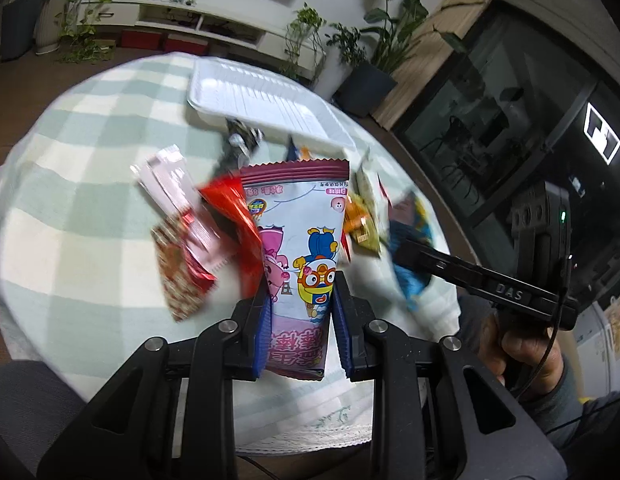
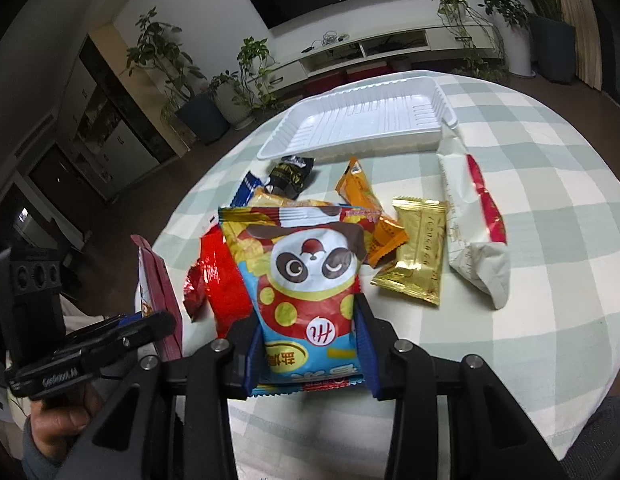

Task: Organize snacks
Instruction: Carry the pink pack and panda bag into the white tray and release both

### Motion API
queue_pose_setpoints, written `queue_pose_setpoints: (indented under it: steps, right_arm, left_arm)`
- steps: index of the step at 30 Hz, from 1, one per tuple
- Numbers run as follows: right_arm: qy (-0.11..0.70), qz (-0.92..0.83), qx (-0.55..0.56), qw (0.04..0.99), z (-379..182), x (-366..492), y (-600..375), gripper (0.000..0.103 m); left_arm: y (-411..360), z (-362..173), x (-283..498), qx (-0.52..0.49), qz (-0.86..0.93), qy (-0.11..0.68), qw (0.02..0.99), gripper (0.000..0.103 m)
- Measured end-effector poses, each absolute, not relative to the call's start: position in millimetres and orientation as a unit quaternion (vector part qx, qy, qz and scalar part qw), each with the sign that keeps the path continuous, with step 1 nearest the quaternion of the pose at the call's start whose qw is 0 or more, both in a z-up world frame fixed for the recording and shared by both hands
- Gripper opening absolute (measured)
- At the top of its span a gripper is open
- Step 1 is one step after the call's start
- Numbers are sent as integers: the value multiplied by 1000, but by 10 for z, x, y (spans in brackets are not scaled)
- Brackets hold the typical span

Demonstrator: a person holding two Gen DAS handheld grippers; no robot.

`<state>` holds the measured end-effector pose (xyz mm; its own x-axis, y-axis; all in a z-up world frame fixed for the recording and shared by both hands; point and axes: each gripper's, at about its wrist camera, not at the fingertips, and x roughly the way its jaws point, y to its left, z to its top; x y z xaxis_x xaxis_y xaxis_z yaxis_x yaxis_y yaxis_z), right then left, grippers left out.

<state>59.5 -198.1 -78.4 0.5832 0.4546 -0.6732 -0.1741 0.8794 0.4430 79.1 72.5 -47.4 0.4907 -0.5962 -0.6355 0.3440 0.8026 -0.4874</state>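
My left gripper (image 1: 301, 284) is shut on a pink and white cartoon snack packet (image 1: 297, 216) and holds it upright above the table. My right gripper (image 2: 305, 312) is shut on a panda-print snack bag (image 2: 310, 260); its blue pads press the bag's lower sides. From the right wrist the left gripper (image 2: 149, 324) appears at the lower left with the pink packet (image 2: 157, 280). An empty white ribbed tray (image 2: 366, 120) lies at the table's far side, beyond both grippers. Several loose snacks lie between them and it.
On the green-and-white checked cloth (image 2: 550, 240) lie a red packet (image 2: 217, 276), a gold packet (image 2: 414, 248), an orange packet (image 2: 366, 200), a long white-and-red packet (image 2: 466, 216) and a black packet (image 2: 289, 176). The round table's edge curves close on both sides.
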Motion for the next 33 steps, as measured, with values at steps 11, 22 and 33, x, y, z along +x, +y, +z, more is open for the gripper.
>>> queue_pose_setpoints:
  steps: [11, 22, 33]
  right_arm:
    - [339, 30, 229, 912, -63, 985, -3728, 42]
    - [338, 101, 196, 915, 390, 2456, -3307, 42]
    - [465, 134, 115, 867, -560, 3429, -2242, 42]
  left_arm:
    - [1774, 270, 1614, -141, -189, 369, 899, 25]
    - [1162, 762, 3288, -67, -221, 386, 893, 25]
    - [194, -267, 4239, -25, -242, 498, 832, 25]
